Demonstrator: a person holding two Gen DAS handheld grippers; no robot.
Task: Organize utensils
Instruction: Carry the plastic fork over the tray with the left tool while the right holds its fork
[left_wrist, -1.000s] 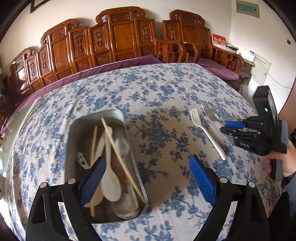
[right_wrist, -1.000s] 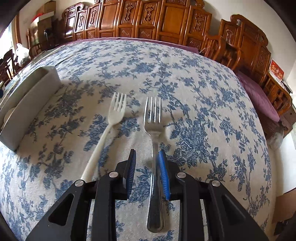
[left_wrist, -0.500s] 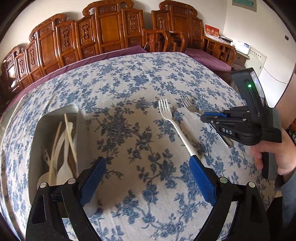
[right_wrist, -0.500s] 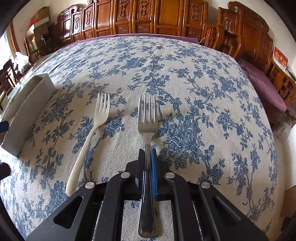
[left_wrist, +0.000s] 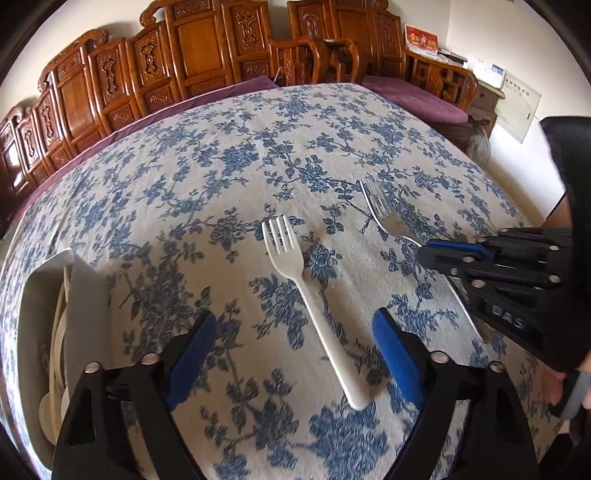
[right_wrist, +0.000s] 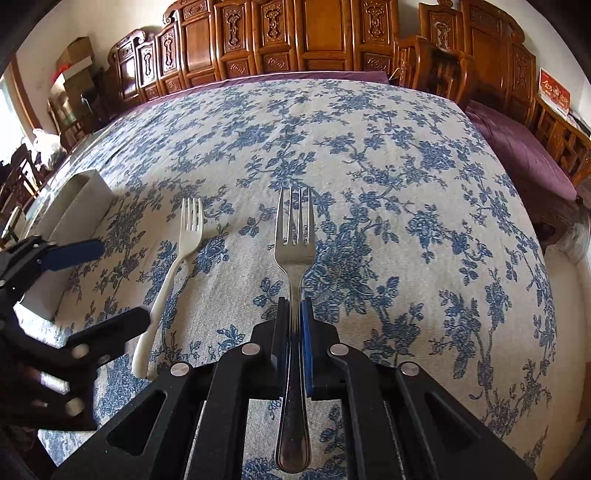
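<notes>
Metal fork (right_wrist: 294, 236): your right gripper (right_wrist: 294, 332) clamps its handle. White fork (left_wrist: 310, 306) lies on the tablecloth (left_wrist: 229, 155) between your left gripper's (left_wrist: 291, 354) closing jaws, untouched, near the utensil tray (left_wrist: 29, 295).

Soft daylight, faint shadows, heavy fisheye bending at dark corners, slight motion blur low down.

Left tool (left_wrist: 291, 354) closing around white fork (left_wrist: 314, 310).

Shiny steel fork (right_wrist: 294, 236); matt white plastic fork (left_wrist: 310, 302). Woven floral cloth (left_wrist: 229, 192) looks coarse. Carved chairs (right_wrist: 317, 37) are glossy wood.
</notes>
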